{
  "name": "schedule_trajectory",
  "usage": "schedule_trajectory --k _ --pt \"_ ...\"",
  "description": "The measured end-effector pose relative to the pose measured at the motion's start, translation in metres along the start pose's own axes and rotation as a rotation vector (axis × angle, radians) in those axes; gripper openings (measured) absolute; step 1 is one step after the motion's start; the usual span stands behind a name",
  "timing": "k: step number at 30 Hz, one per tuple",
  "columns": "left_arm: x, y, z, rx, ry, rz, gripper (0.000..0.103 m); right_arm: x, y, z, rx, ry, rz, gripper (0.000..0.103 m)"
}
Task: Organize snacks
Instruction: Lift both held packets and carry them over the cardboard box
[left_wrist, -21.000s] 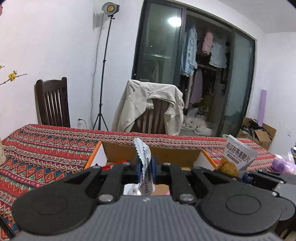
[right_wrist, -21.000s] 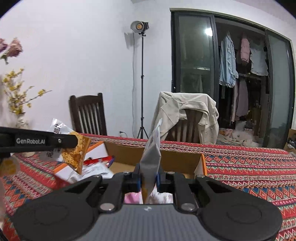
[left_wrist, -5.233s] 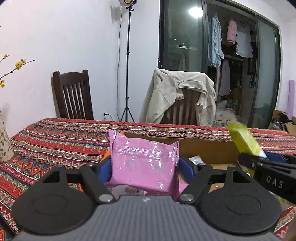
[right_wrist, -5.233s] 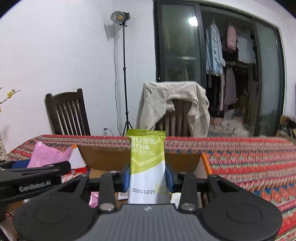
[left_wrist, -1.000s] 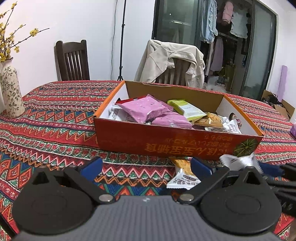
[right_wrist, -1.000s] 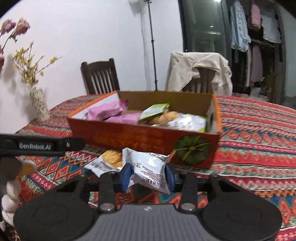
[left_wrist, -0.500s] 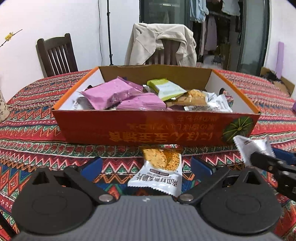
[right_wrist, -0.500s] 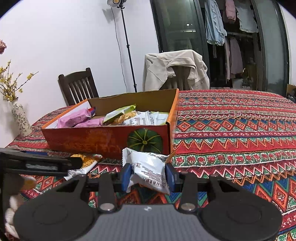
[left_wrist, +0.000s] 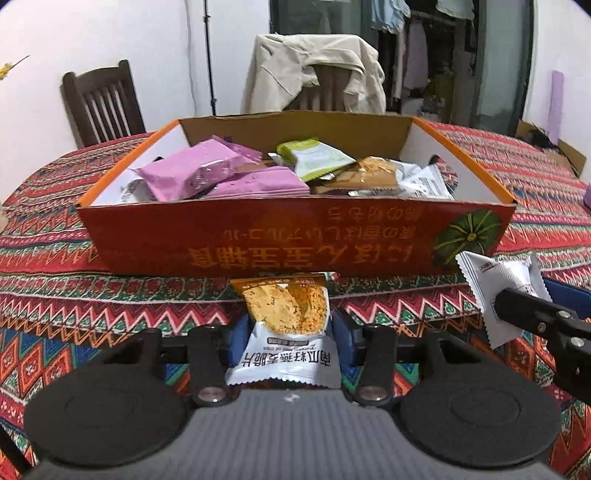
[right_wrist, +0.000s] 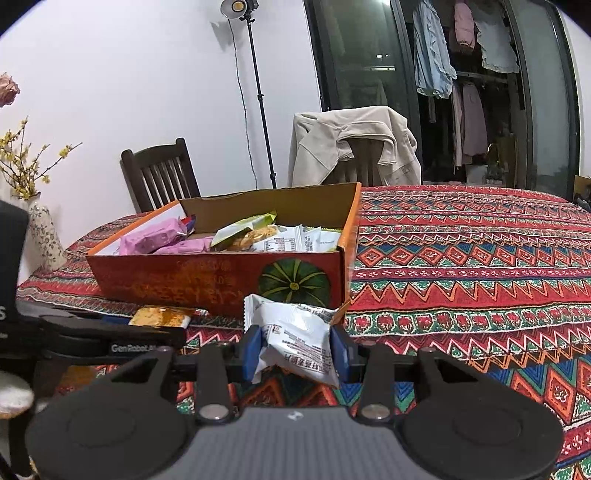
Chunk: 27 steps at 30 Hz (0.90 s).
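The left gripper (left_wrist: 288, 341), its jaws just closed in, clamps a cracker packet (left_wrist: 286, 328) lying before the snack box (left_wrist: 280, 240); the right gripper (right_wrist: 295, 349) grips a white packet (right_wrist: 295, 338) between its fingers.
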<state>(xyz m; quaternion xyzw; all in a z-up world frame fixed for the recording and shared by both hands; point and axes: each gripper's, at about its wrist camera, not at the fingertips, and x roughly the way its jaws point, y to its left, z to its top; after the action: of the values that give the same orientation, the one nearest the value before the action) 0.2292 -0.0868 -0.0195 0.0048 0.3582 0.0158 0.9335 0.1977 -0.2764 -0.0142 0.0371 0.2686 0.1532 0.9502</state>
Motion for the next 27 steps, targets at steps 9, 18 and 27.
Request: schedule_trajectory --k 9,18,27 --pt "-0.040 0.009 0.006 0.014 -0.103 -0.058 0.040 -0.007 0.006 0.003 -0.022 -0.015 -0.011 0.040" --pt "-0.072 0.023 0.040 -0.010 -0.234 -0.084 0.040 -0.025 0.022 0.041 -0.052 -0.107 -0.014 0.040" --pt "-0.064 0.037 0.093 -0.062 -0.305 -0.034 0.040 0.010 0.044 0.095 -0.069 -0.139 -0.034 0.040"
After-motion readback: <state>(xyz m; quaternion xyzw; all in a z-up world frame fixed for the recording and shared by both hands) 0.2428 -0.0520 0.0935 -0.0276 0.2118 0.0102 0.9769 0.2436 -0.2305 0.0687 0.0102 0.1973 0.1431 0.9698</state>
